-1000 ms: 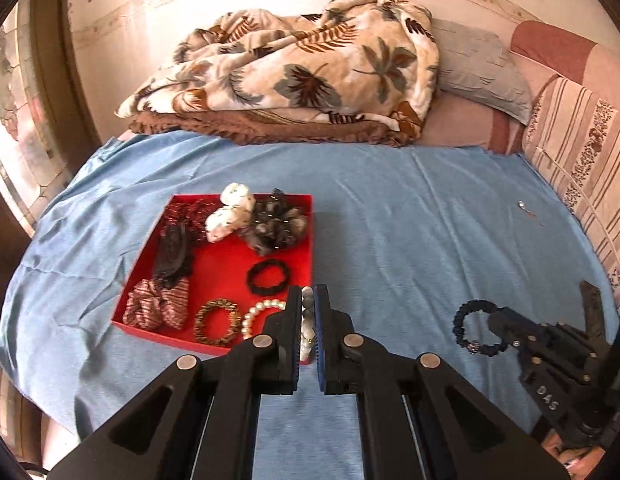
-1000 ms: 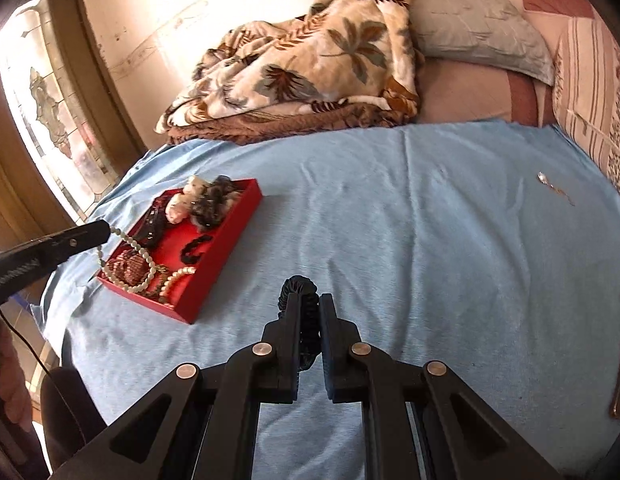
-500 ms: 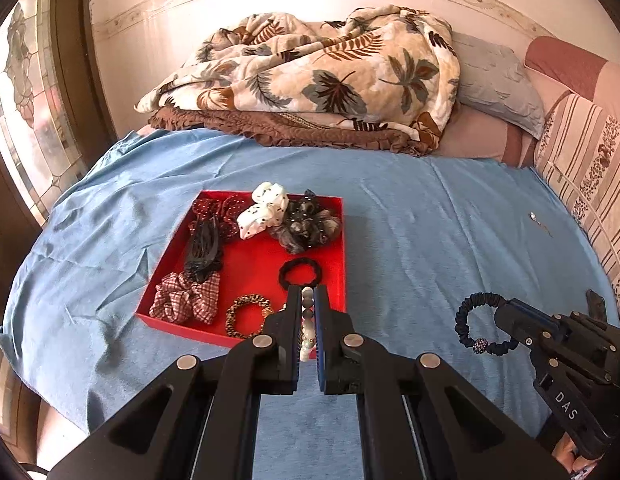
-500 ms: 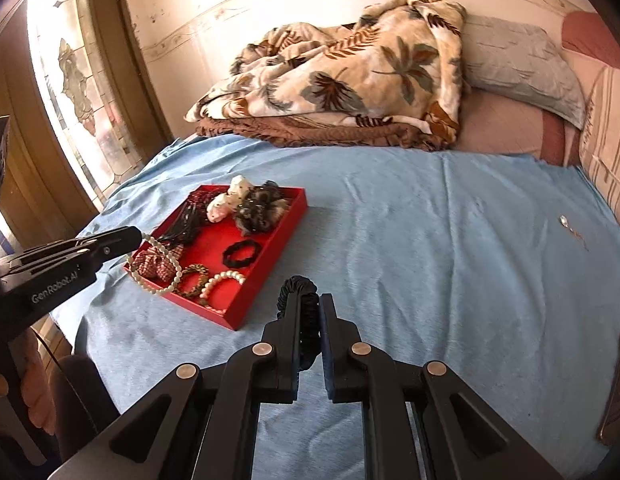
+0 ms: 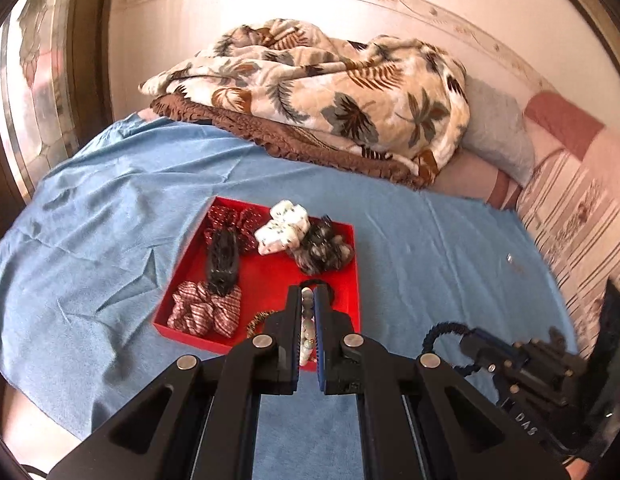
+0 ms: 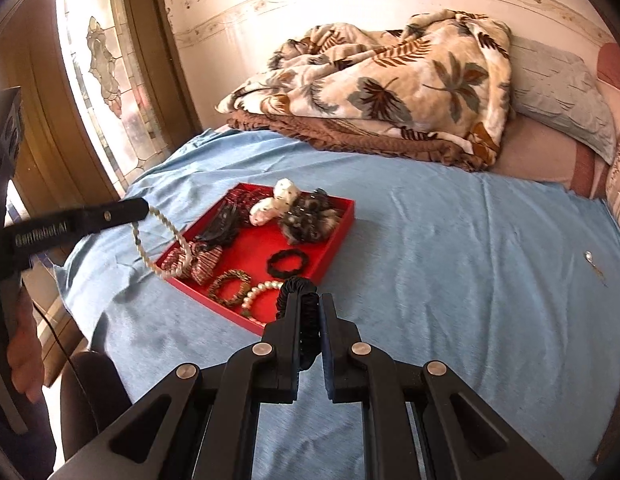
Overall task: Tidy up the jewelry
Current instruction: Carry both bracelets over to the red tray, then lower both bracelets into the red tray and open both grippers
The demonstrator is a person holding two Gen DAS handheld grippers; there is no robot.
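Gripping a pearl strand (image 5: 307, 322), our left gripper (image 5: 308, 300) is clamped shut on it, while our right gripper (image 6: 309, 312) pinches a black braided bracelet (image 6: 300, 300) at its lower edge. Both pieces hang clear of the blue sheet (image 6: 450, 264). From the right claw, the red tray (image 6: 342, 216) sits at eleven o'clock, already crowded with scrunchies. We judge it best to carry each piece over bare red floor, lower it, then release, keeping the strand from snagging the rim.
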